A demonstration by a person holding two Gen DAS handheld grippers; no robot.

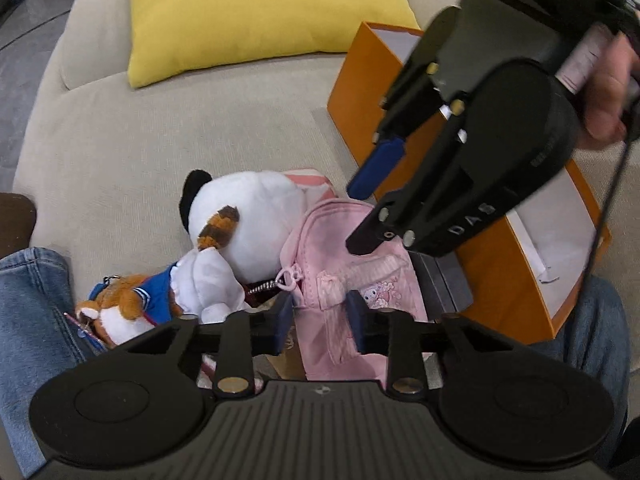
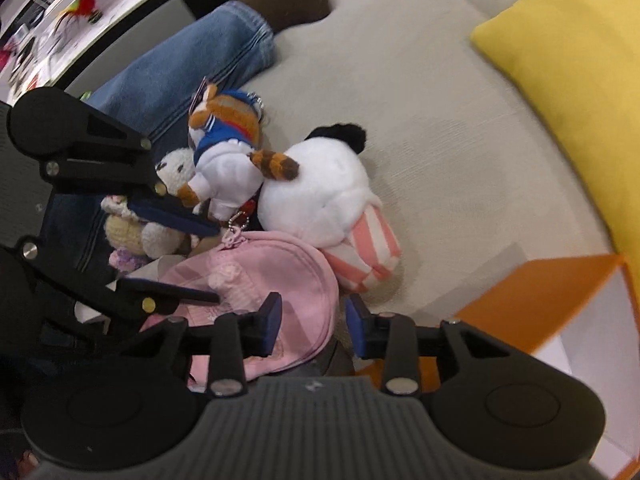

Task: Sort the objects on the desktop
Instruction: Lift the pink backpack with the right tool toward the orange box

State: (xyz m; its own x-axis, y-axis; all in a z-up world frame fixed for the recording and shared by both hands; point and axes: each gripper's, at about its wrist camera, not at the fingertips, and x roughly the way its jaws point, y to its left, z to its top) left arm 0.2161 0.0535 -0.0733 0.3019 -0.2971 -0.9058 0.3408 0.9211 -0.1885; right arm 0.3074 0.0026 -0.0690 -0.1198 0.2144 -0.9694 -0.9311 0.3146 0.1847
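A small pink backpack lies on the beige sofa, also in the right wrist view. Beside it lie a white plush with a black ear, a small orange cat plush in a blue and white outfit and a cream crochet doll. My left gripper is open, its fingers on either side of the backpack's top. My right gripper is open and empty, hovering over the backpack's edge. It shows from outside in the left wrist view, above the backpack.
An open orange box with a white inside stands to the right of the pile. A yellow cushion leans at the sofa's back. A person's jeans-clad legs border the pile on both sides.
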